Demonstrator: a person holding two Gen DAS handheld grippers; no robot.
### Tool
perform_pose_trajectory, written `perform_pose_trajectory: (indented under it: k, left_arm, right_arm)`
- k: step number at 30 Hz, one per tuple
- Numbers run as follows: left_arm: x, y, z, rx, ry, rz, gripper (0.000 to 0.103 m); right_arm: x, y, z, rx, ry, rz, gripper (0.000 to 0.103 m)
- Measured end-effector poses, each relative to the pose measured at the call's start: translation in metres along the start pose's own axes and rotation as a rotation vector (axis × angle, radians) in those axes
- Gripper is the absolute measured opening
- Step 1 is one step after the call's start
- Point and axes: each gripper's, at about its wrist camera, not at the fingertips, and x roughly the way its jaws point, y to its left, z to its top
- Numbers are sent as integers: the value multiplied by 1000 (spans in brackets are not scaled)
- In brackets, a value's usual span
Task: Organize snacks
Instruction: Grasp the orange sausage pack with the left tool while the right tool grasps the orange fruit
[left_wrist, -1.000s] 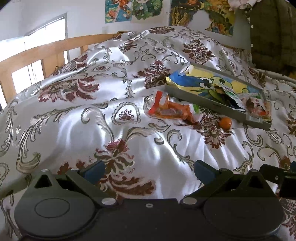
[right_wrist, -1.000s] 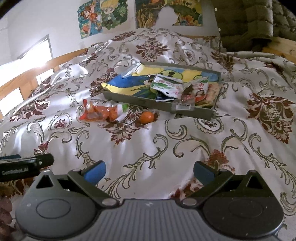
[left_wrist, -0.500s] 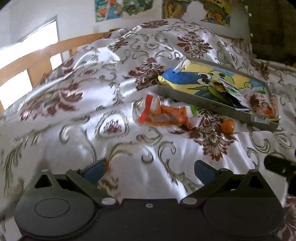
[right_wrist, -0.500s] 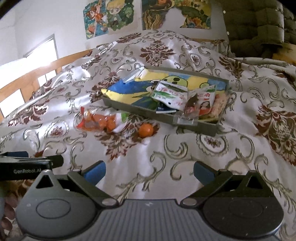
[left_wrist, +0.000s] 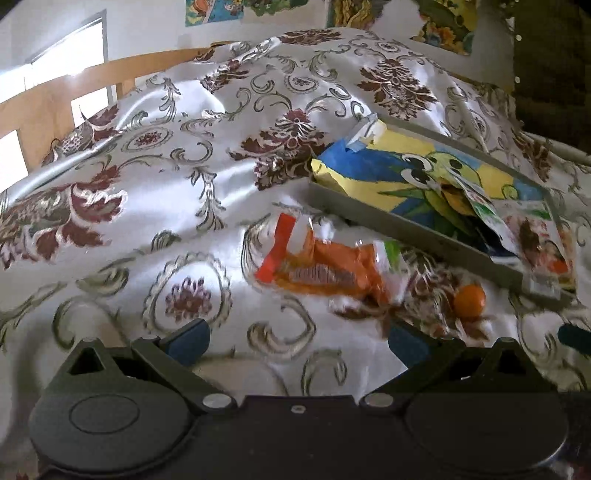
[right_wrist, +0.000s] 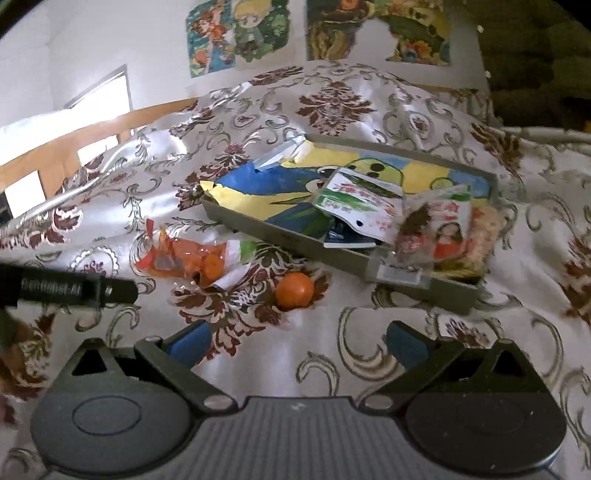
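The orange snack packet (left_wrist: 325, 267) lies flat on the patterned bedspread (left_wrist: 155, 177), just outside the near-left wall of the grey tray (left_wrist: 417, 236). In the right wrist view the same packet (right_wrist: 195, 256) sits left of a small orange ball (right_wrist: 294, 290); the two are near each other but not touching. The ball (left_wrist: 469, 301) rests on the bedspread just beside the tray's front wall.

Inside the tray (right_wrist: 295, 240) lies a large blue-and-yellow cartoon bag (right_wrist: 280, 188), which overhangs the left rim. Against it, toward the right end, sit a green-and-white pouch (right_wrist: 354, 201) and a clear red-printed packet (right_wrist: 436, 232) — the latter hangs over the front wall.

The left gripper (left_wrist: 295, 341) hovers over the bedspread short of the orange packet, fingers spread wide, nothing between them. The right gripper (right_wrist: 295, 341) is likewise spread apart and empty, aimed toward the ball and the tray's front wall. A black bar of the left gripper enters the right wrist view at the left edge.

Beyond the bedspread stand a wooden bed rail (left_wrist: 55, 107) and a wall with cartoon posters (right_wrist: 236, 35).
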Motion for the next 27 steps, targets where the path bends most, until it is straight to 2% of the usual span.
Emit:
perform_pose_trajectory:
  k: [2, 5, 14, 19, 23, 27]
  left_arm:
    - [5, -2, 8, 9, -14, 14, 102]
    - [9, -5, 22, 99, -39, -8, 102]
    - [21, -28, 43, 534, -104, -99, 102]
    - [46, -36, 47, 716, -75, -166, 102]
    - [61, -47, 42, 910, -41, -225, 102]
    - [76, -53, 35, 1004, 49, -231, 101]
  right_arm:
    - [6, 1, 1, -13, -13, 0, 103]
    - [15, -1, 3, -12, -23, 16, 103]
    - [42, -11, 10, 38, -29, 56, 103]
    - [54, -11, 8, 3, -1, 73, 99]
    - [60, -12, 7, 14, 6, 78, 95]
    - [64, -15, 9, 32, 9, 81, 87]
